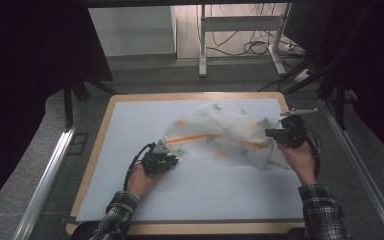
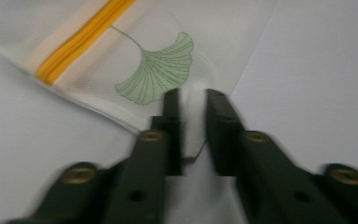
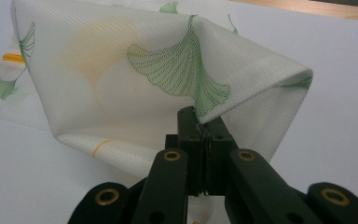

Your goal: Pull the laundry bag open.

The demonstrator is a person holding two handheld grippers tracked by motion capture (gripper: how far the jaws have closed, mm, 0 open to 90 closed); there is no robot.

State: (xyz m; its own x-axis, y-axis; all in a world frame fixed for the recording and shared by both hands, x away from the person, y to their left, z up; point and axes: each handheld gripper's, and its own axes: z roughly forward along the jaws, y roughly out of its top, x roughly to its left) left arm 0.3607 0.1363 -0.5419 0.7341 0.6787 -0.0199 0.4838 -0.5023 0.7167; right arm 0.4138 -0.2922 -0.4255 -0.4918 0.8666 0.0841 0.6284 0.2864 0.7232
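Note:
A thin white cloth with green ginkgo leaves and an orange stripe lies crumpled on the white mat. My left gripper is at the cloth's near-left corner. In the left gripper view its jaws stand close together with that corner pinched between them, below a green leaf. My right gripper is shut on the cloth's right edge. In the right gripper view its jaws clamp a fold of the cloth and hold it lifted off the mat.
The mat covers a wooden table top. Metal rails run along both sides of the table. A desk frame with loose cables stands behind it. Bare mat lies in front of the cloth and to its left.

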